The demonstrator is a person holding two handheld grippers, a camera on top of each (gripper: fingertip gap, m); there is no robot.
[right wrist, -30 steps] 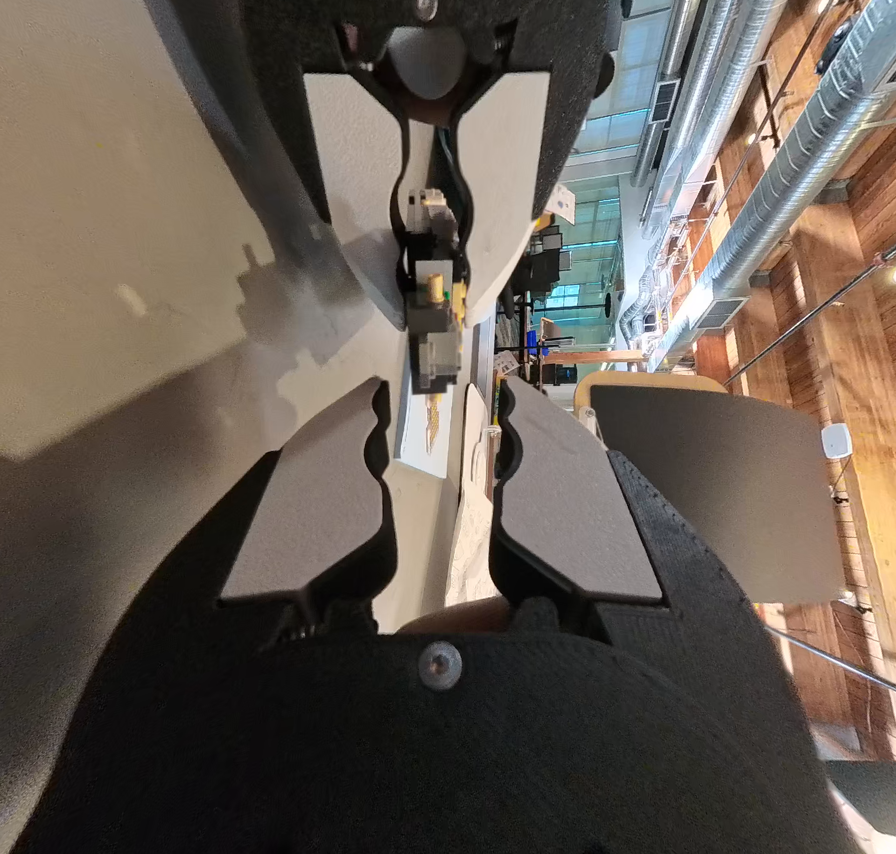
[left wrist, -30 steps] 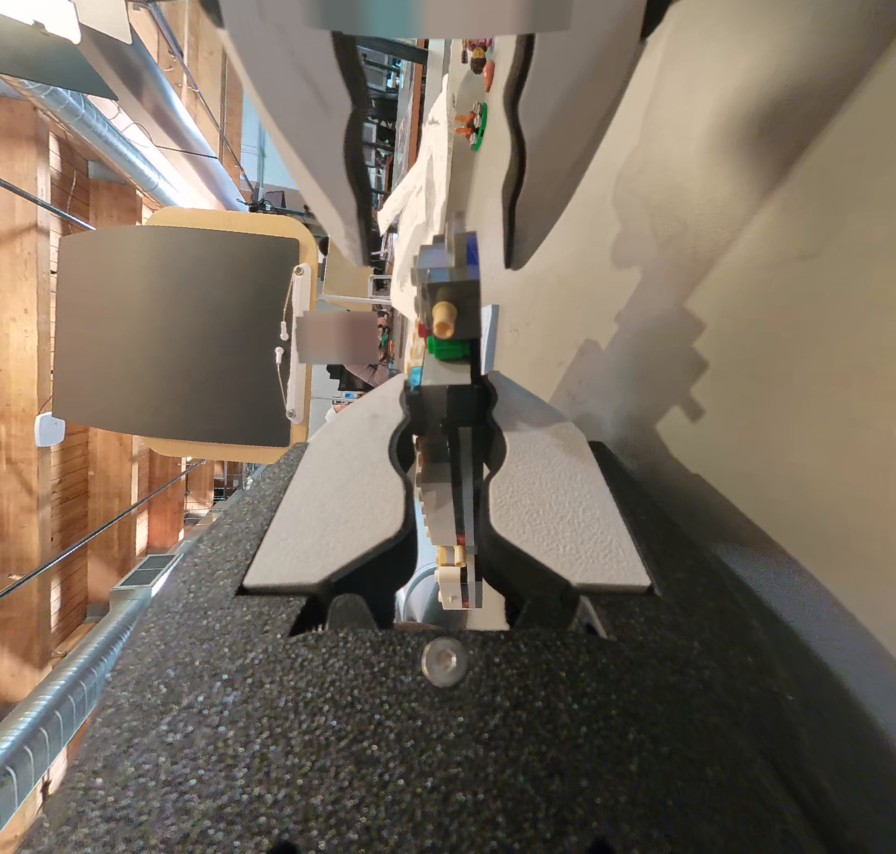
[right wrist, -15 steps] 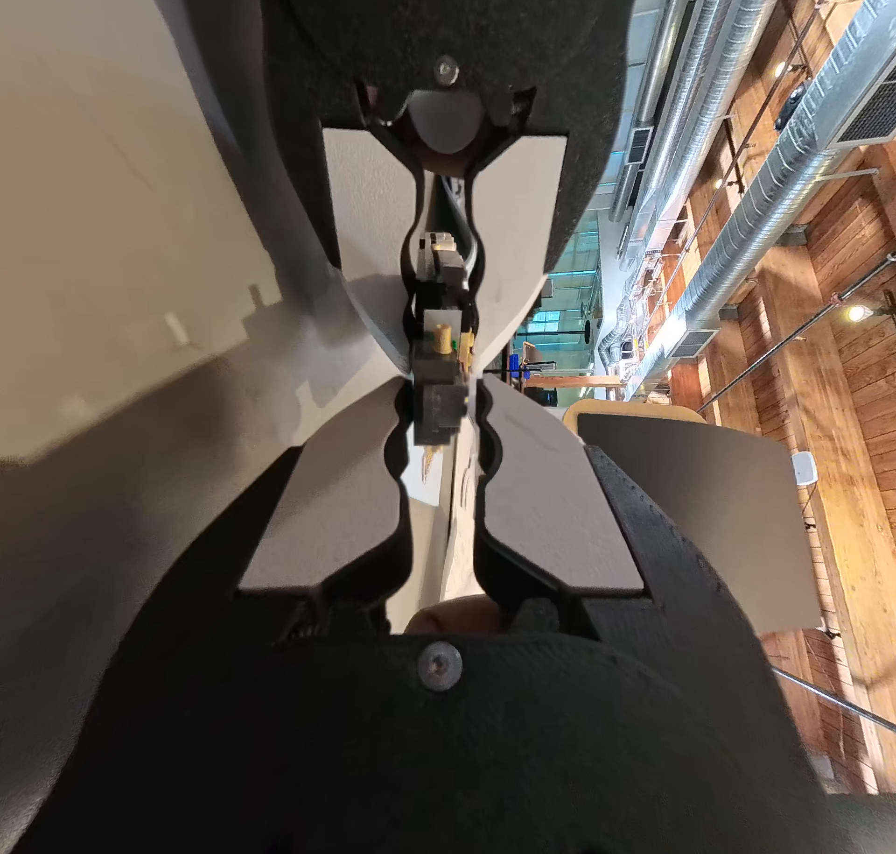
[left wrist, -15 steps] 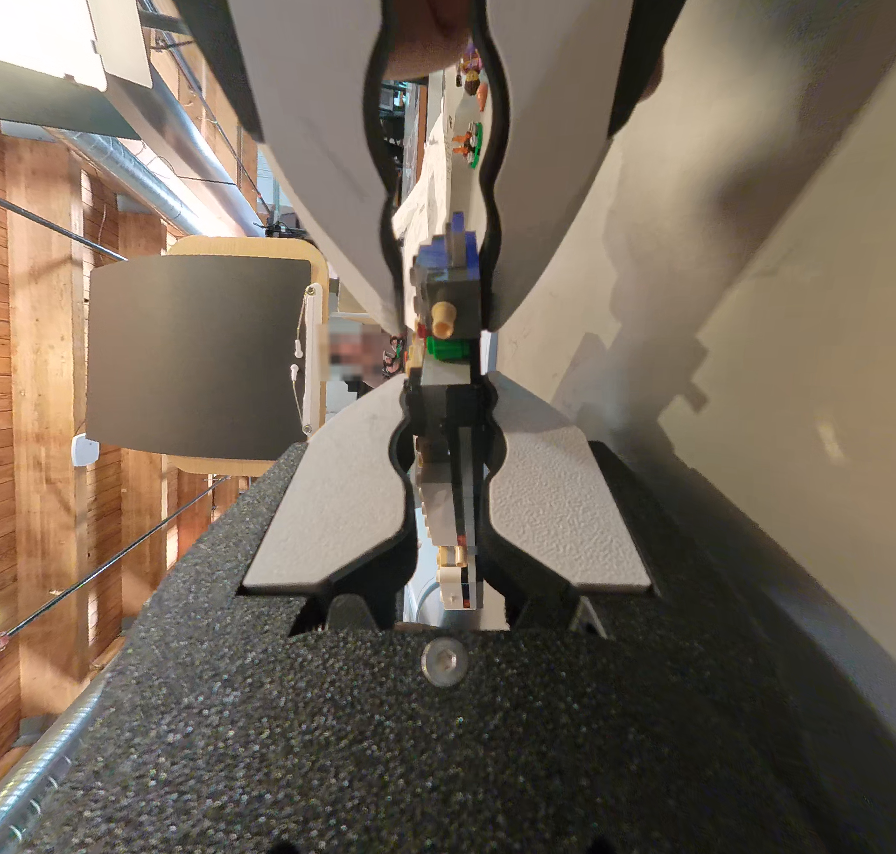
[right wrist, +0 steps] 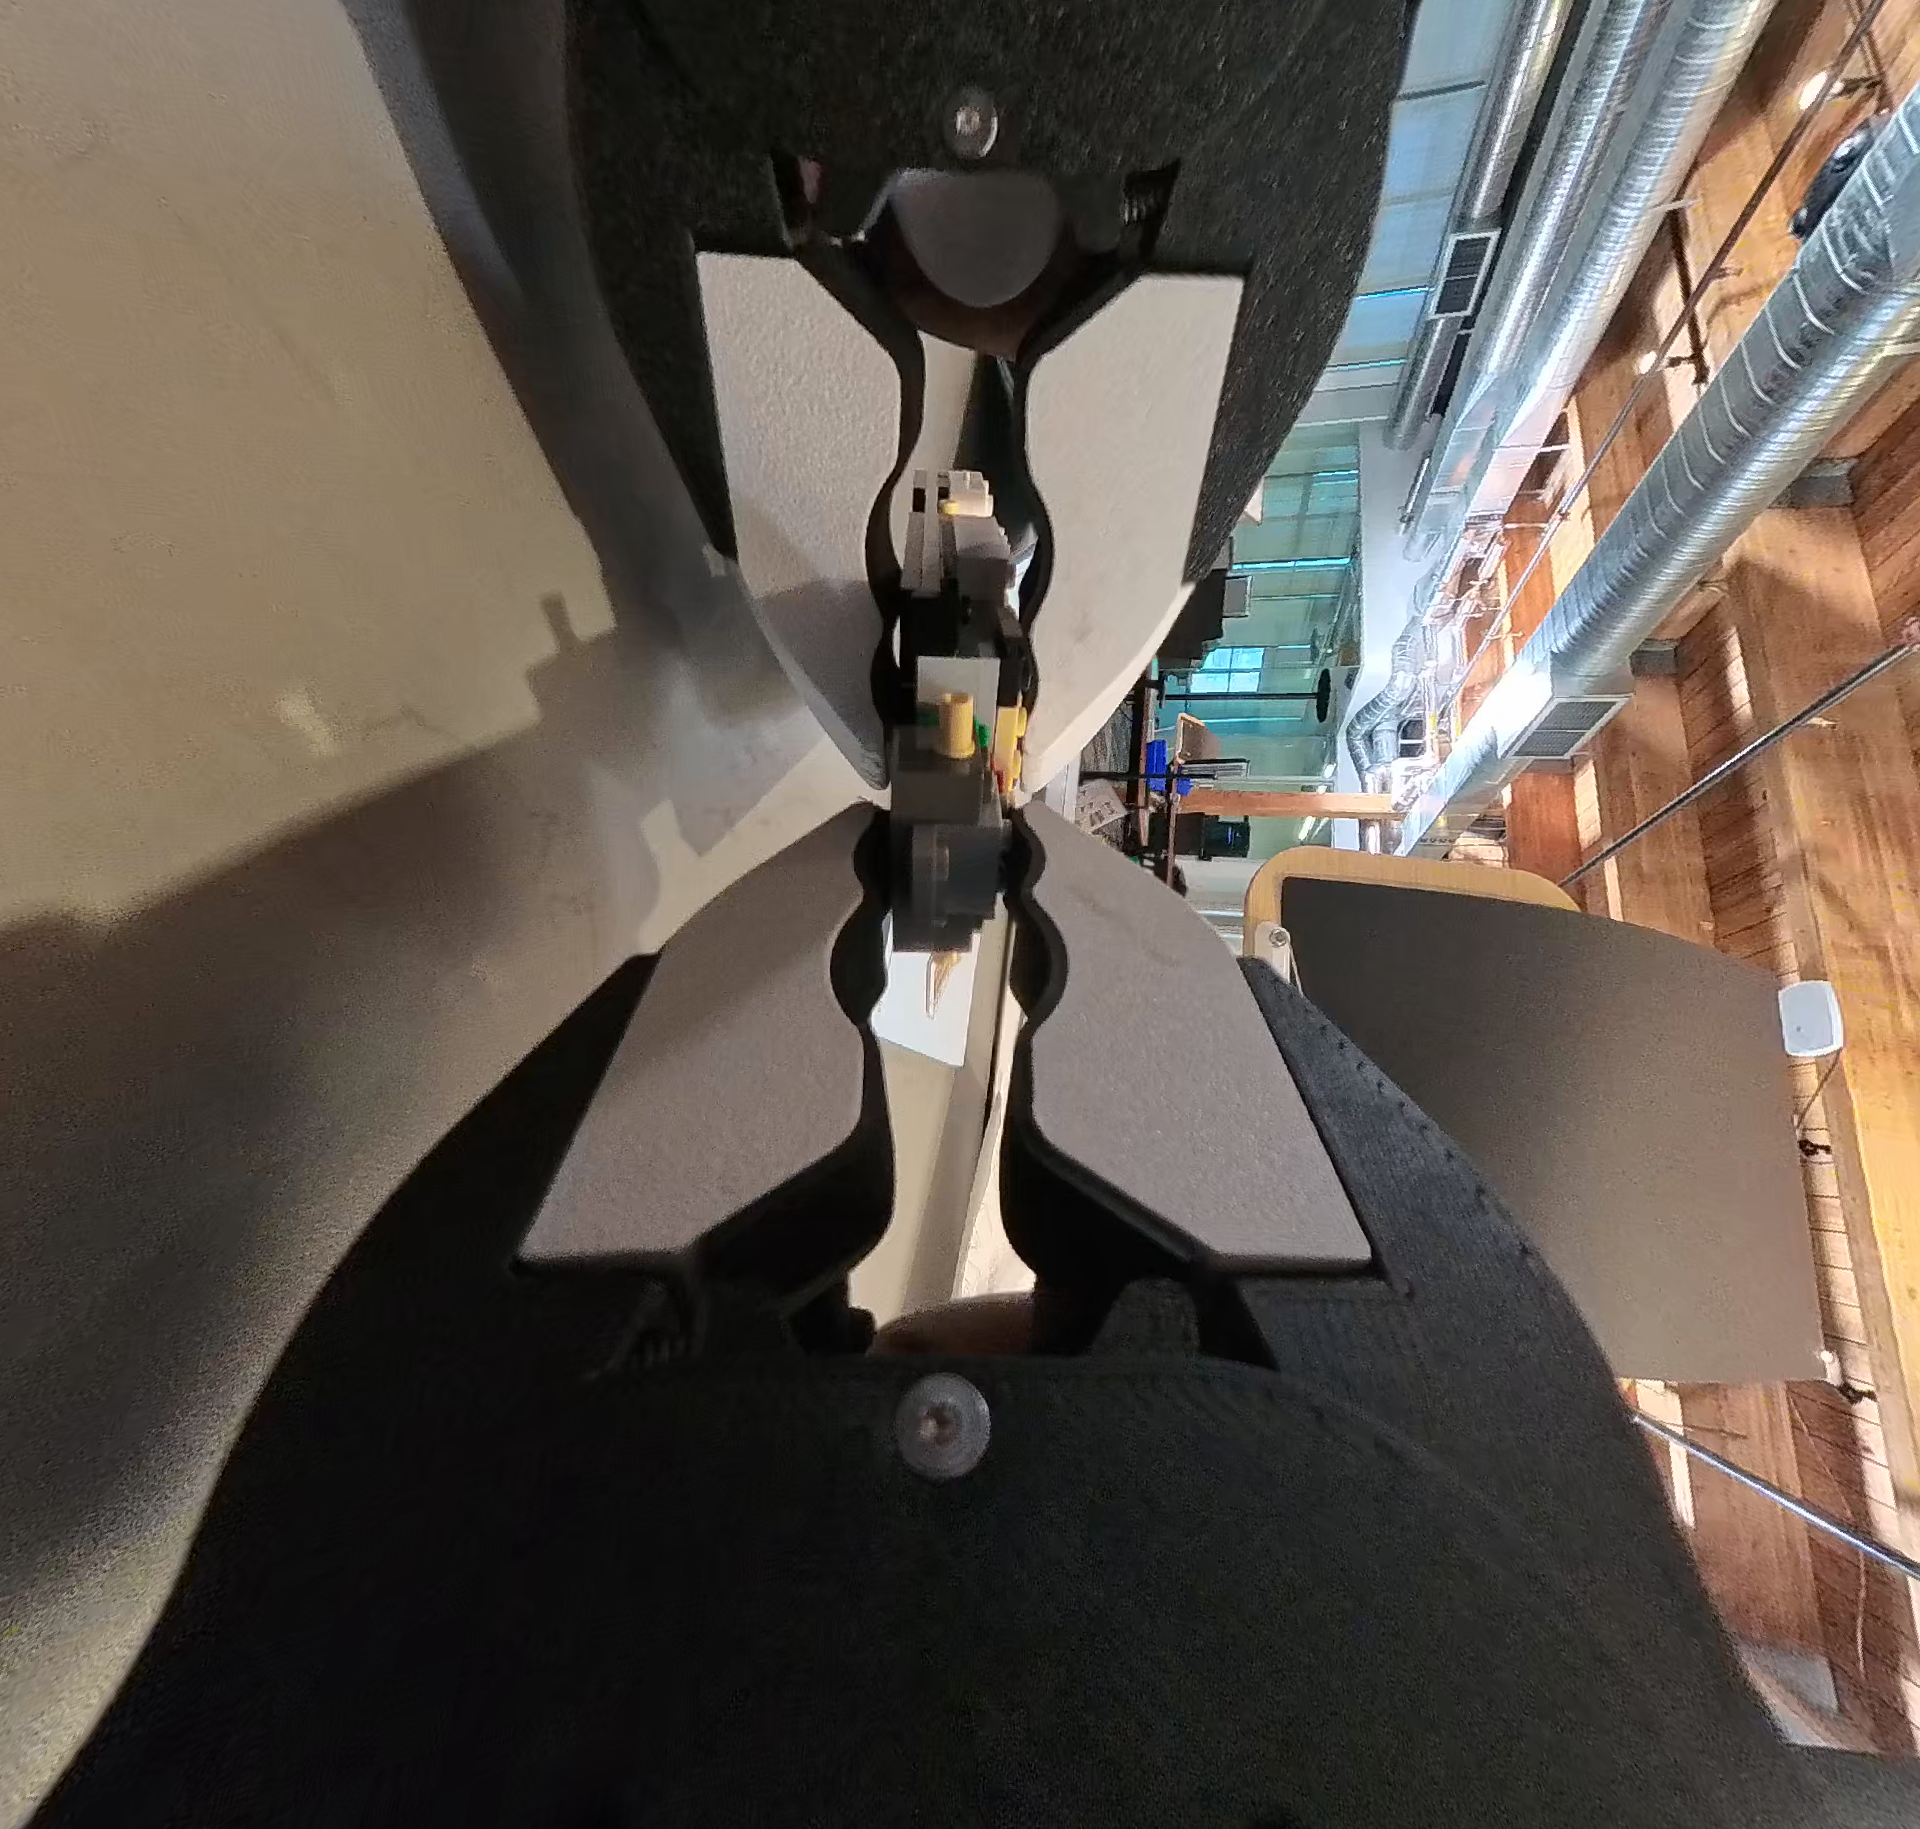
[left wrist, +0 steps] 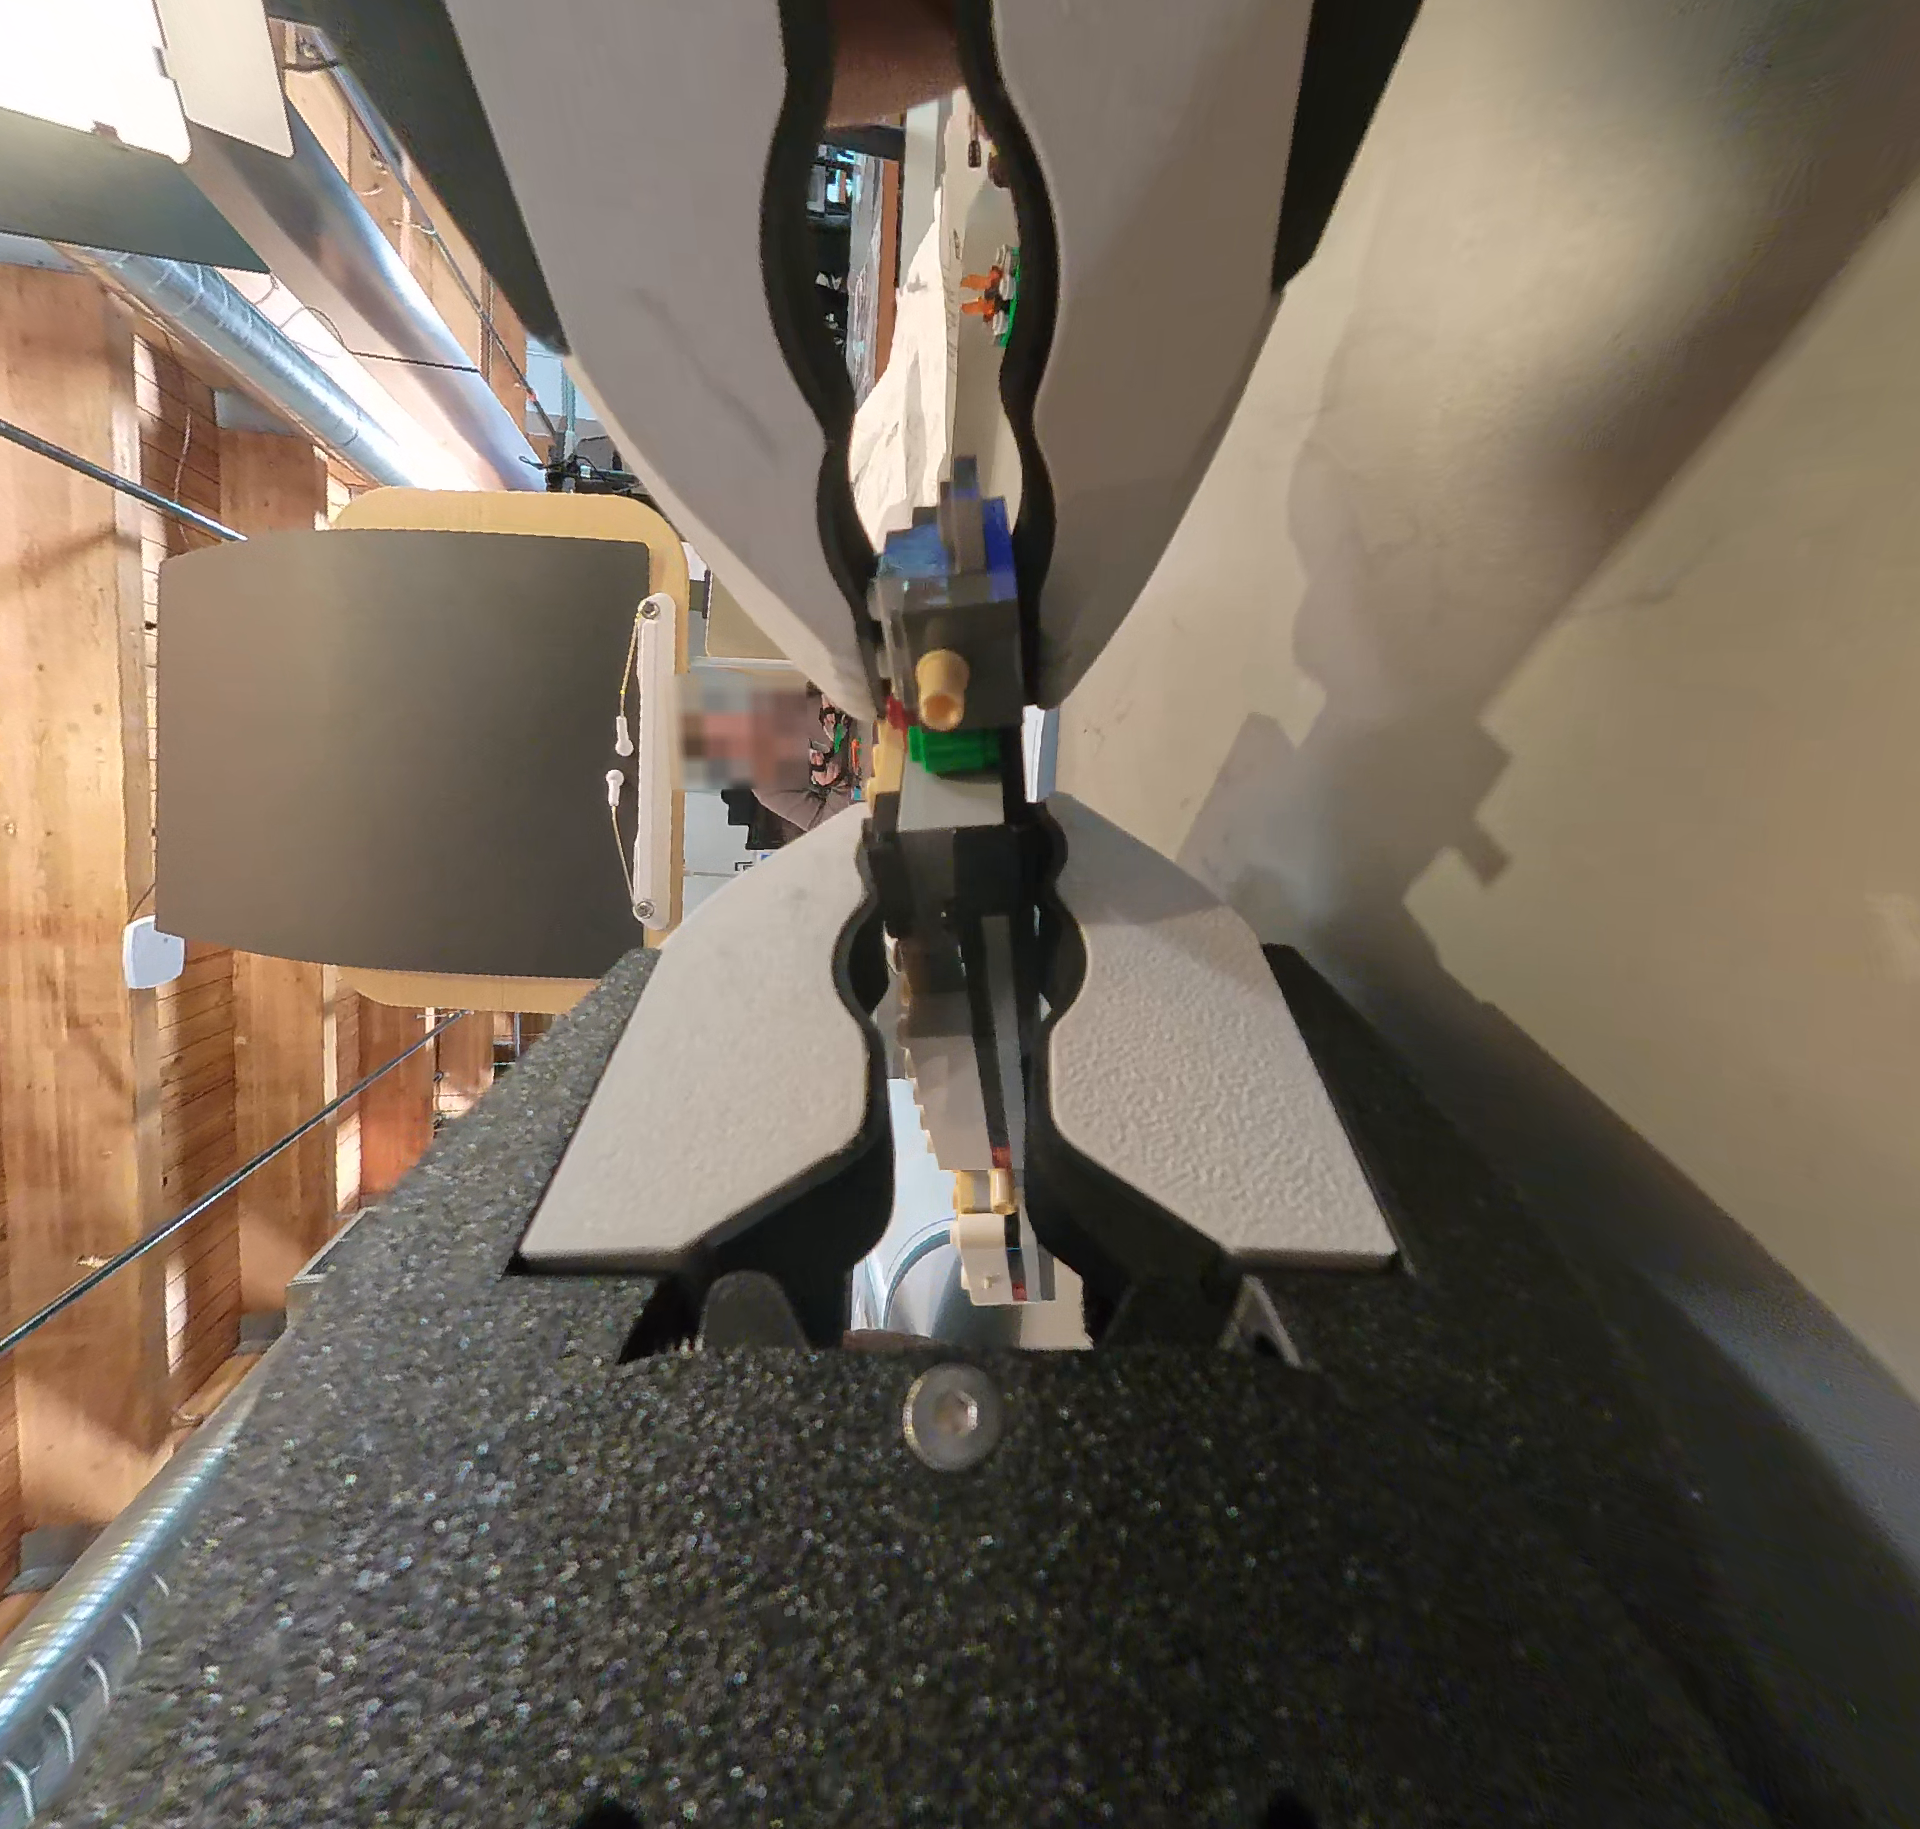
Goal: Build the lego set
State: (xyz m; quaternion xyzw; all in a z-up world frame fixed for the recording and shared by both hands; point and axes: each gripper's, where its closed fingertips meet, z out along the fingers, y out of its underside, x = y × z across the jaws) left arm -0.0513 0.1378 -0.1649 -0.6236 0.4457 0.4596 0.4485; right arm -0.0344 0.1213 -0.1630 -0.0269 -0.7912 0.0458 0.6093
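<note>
Two grippers, one toy brick model held between them.
I see my left gripper (left wrist: pixel 951 865) clamped on the grey end of the brick model (left wrist: pixel 951 813), and my right gripper (right wrist: pixel 951 823) squeezing the dark block at its other end. I count one tan peg (left wrist: pixel 943 683) and one green brick (left wrist: pixel 951 749). Both ends are gripped; nothing has come apart.

Grey brick model (left wrist: pixel 951 844) w/ tan peg, clamped between both grippers.
</note>
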